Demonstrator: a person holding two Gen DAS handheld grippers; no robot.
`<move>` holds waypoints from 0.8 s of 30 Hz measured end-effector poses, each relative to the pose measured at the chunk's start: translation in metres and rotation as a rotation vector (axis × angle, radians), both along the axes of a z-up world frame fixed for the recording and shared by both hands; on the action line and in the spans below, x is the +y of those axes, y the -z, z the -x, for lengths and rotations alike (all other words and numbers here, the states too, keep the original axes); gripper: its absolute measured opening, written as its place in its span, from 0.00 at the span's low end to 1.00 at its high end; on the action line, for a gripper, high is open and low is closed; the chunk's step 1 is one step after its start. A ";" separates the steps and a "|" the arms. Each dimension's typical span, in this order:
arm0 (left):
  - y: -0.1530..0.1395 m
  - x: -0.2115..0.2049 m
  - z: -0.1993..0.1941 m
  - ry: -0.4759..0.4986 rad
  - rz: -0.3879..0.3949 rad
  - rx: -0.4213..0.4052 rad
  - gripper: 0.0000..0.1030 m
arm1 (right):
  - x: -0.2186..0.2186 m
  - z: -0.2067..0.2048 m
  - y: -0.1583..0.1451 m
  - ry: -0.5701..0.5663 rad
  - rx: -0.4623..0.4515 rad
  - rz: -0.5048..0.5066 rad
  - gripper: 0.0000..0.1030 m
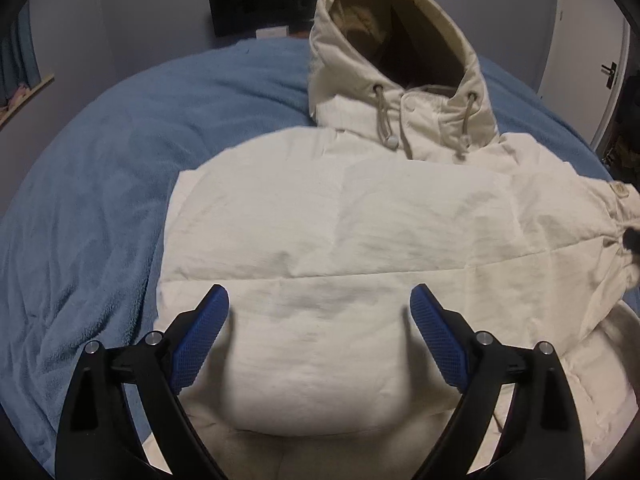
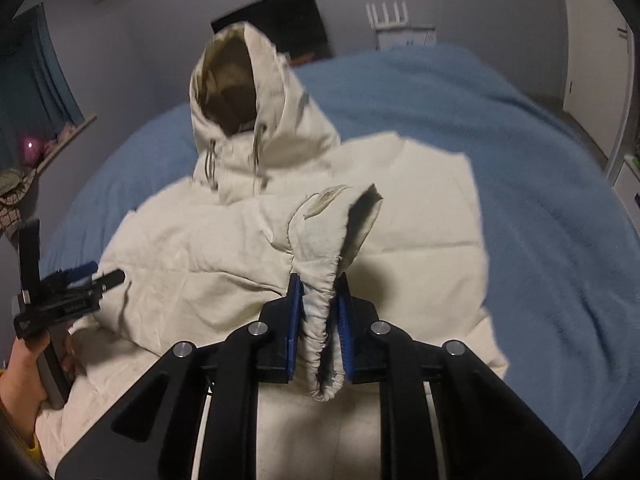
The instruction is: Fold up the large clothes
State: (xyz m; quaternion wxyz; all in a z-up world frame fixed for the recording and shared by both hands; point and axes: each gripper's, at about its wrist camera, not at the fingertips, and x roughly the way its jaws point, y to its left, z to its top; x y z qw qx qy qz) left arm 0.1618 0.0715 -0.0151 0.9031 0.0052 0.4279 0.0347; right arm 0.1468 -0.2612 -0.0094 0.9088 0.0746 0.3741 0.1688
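grey walls [image 1: 152,20], blue bedspread [image 1: 100,168], white door [image 1: 580,40]

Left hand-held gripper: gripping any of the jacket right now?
No, the left hand-held gripper is wide open above the cream jacket, with its blue fingers spread apart and no fabric between them.

a cream padded jacket [image 1: 340,216], spread front-up across a blue blanket, hood [image 1: 394,40] standing open at the far end with a tan lining and two drawcords [image 1: 384,114] hanging at the collar. one sleeve folded across the chest, its elastic cuff [image 2: 320,332] lifted off the body, gathered and slightly grubby.
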 end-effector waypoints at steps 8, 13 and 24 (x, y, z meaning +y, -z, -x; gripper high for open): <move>0.005 -0.004 -0.003 0.018 -0.004 0.029 0.87 | -0.017 -0.007 0.008 0.079 0.050 0.050 0.13; 0.011 -0.004 -0.006 0.020 -0.002 0.058 0.87 | -0.015 -0.017 0.045 0.087 0.201 0.093 0.13; 0.013 -0.003 -0.006 0.019 -0.005 0.074 0.89 | -0.022 -0.011 0.039 0.113 0.154 0.071 0.60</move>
